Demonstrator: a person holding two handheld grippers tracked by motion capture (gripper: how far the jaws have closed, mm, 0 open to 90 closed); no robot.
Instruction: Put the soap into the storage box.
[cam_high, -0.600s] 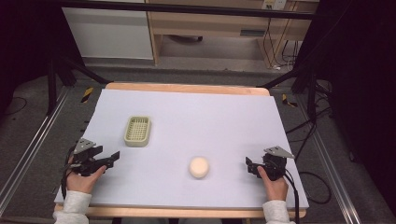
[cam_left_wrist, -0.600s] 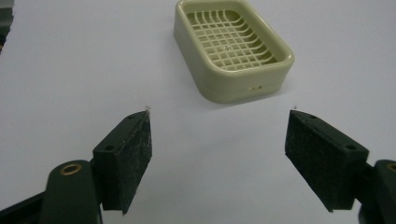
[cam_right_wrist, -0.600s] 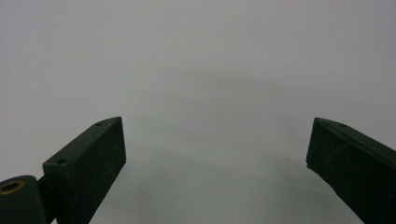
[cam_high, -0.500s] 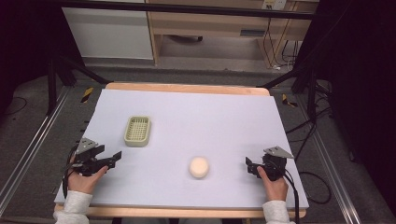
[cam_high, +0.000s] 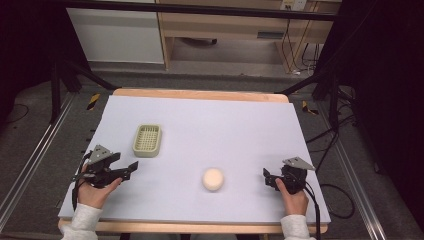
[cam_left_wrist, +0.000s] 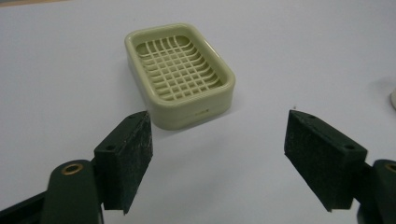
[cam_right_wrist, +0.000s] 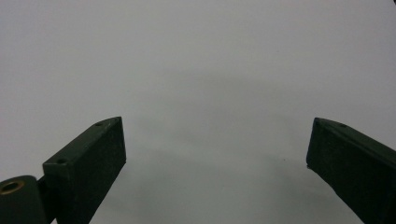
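— Two things lie on the white table top (cam_high: 240, 130), am I right?

— Yes. One is a pale yellow-green soap dish (cam_high: 147, 140), rectangular with rounded corners, its floor a lattice of thin bars with open slots between. The other is a round, cream-coloured soap (cam_high: 213, 178), smooth and low, lying near the front edge of the table.

— Is anything in the dish?

— No. In the left gripper view the soap dish (cam_left_wrist: 180, 72) sits flat on the table with its grid bare from rim to rim. It stands at a slight angle to that camera, one corner turned toward the jaws.

— Where are the grippers?

— The left gripper (cam_high: 131, 167) is held in the person's left hand (cam_high: 95, 187) near the front left of the table, just in front of the dish and apart from it. Its jaws are spread wide, with nothing between them; the pads (cam_left_wrist: 133, 154) frame the near corner of the dish without touching it. The right gripper (cam_high: 266, 179) is in the right hand (cam_high: 294, 197) near the front right, pointing toward the soap but well apart from it.

— And its jaws?

— Spread wide too. In the right gripper view the right gripper (cam_right_wrist: 217, 163) has plain white table between its black pads (cam_right_wrist: 100, 158).

— So the soap is untouched?

— It lies alone between the two grippers, closer to the right one.
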